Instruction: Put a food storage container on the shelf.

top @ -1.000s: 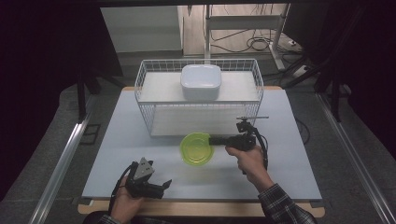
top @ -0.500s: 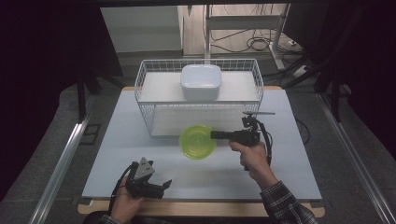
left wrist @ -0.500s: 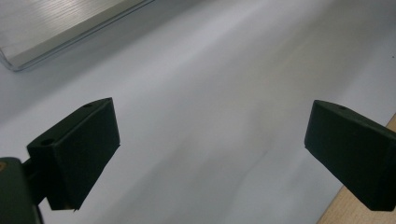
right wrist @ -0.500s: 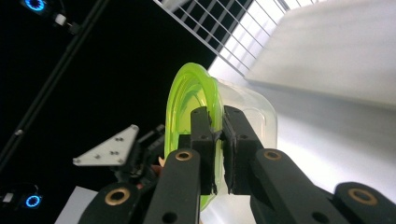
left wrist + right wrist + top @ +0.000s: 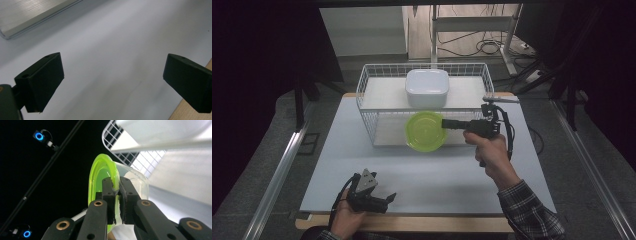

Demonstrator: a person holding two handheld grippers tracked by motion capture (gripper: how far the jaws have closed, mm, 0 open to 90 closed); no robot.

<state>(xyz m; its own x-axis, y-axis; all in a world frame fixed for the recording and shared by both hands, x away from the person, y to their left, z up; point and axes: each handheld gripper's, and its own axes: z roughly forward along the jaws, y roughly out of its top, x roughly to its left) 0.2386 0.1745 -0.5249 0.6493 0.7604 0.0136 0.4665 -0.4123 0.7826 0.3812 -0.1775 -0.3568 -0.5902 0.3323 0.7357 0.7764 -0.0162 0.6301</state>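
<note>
A round clear container with a green lid [image 5: 426,131] hangs above the table in front of the white wire basket [image 5: 367,107]. My right gripper [image 5: 446,123] is shut on its rim from the right, held level. In the right gripper view the jaws pinch the green lid's edge [image 5: 100,173] of the container, with the basket [image 5: 112,132] beyond. A white square tub [image 5: 427,87] sits inside the basket. My left gripper [image 5: 388,198] rests low at the table's front left, its jaws open with nothing between them; its fingertips [image 5: 42,80] stand wide over the pale tabletop [image 5: 112,50].
The pale table top [image 5: 437,170] carries the basket at its far side. A wooden edge [image 5: 412,222] runs along the front. A metal rail [image 5: 277,175] lies left of the table, and cables and shelving [image 5: 492,45] stand behind.
My right gripper has lifted the green-lidded container off the table and carried it up toward the basket front. The left gripper has stayed put.
</note>
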